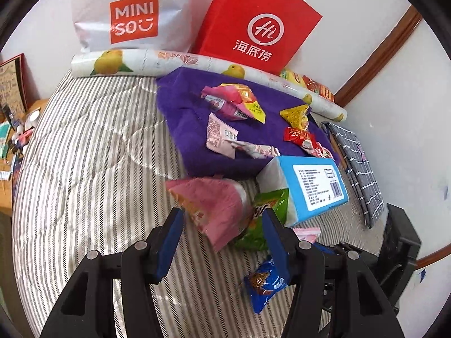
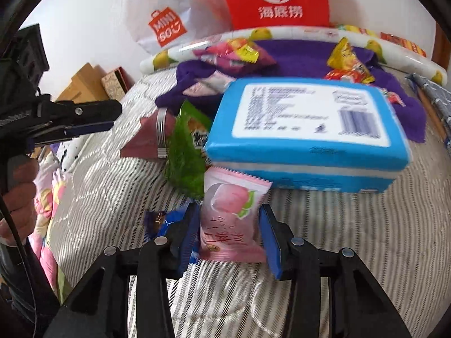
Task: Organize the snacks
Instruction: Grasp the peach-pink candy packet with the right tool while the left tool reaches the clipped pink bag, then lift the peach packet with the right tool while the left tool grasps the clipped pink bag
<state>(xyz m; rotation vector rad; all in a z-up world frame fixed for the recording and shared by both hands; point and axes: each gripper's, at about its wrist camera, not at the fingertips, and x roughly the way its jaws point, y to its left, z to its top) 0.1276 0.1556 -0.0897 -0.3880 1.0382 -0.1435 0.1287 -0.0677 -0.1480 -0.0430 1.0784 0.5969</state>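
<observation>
My left gripper [image 1: 222, 225] is open above the striped quilt, with a pink triangular snack bag [image 1: 211, 205] and a green snack packet [image 1: 265, 219] lying between and just beyond its fingers. A blue snack packet [image 1: 265, 284] lies by its right finger. My right gripper [image 2: 229, 231] stands open around a pink peach snack packet [image 2: 231, 219]; whether the pads touch it I cannot tell. Several snacks [image 1: 234, 101] lie on a purple cloth [image 1: 186, 129] farther back. The left gripper also shows in the right wrist view [image 2: 93, 121].
A blue tissue pack [image 2: 304, 129] lies right behind the peach packet. A fruit-print roll [image 1: 141, 62], a white MINISO bag [image 1: 132, 17] and a red bag [image 1: 262, 22] line the wall. A checked cloth [image 1: 358, 166] lies at the right edge.
</observation>
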